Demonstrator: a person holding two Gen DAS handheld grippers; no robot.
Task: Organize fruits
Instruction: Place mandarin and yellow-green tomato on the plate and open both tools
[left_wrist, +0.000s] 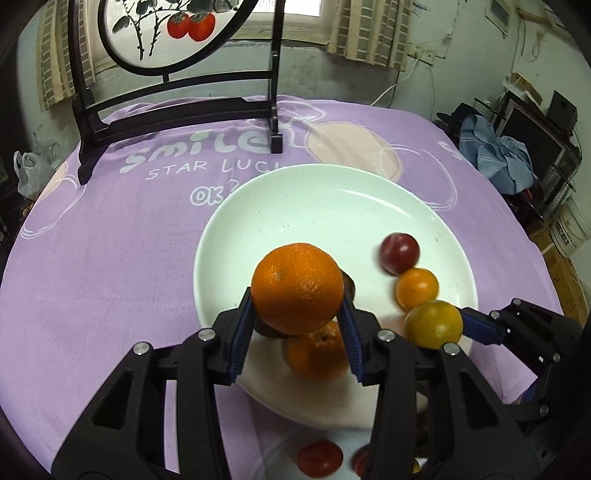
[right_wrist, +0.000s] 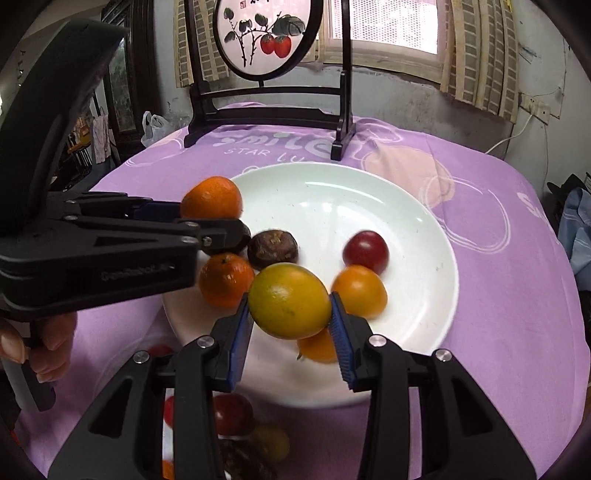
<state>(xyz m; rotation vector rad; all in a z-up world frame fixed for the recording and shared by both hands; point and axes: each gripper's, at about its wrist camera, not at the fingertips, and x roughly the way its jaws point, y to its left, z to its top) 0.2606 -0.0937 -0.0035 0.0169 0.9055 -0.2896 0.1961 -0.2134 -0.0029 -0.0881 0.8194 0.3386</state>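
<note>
My left gripper (left_wrist: 297, 321) is shut on a large orange mandarin (left_wrist: 297, 286) and holds it above the near part of the white plate (left_wrist: 332, 199). My right gripper (right_wrist: 290, 319) is shut on a yellow-green citrus fruit (right_wrist: 290, 301), also seen in the left wrist view (left_wrist: 433, 325), above the plate's (right_wrist: 369, 192) near edge. On the plate lie a second mandarin (right_wrist: 225, 278), a dark brown fruit (right_wrist: 272, 248), a red plum (right_wrist: 365, 251), a small orange fruit (right_wrist: 359, 290) and another orange fruit (right_wrist: 317, 347) partly hidden under my right gripper.
A purple cloth (left_wrist: 110, 258) covers the table. A dark wooden stand with a round persimmon painting (right_wrist: 267, 37) stands at the far edge. Several red, yellow and brown fruits (right_wrist: 234, 413) lie on the cloth near me, below the grippers. Clutter sits at the right.
</note>
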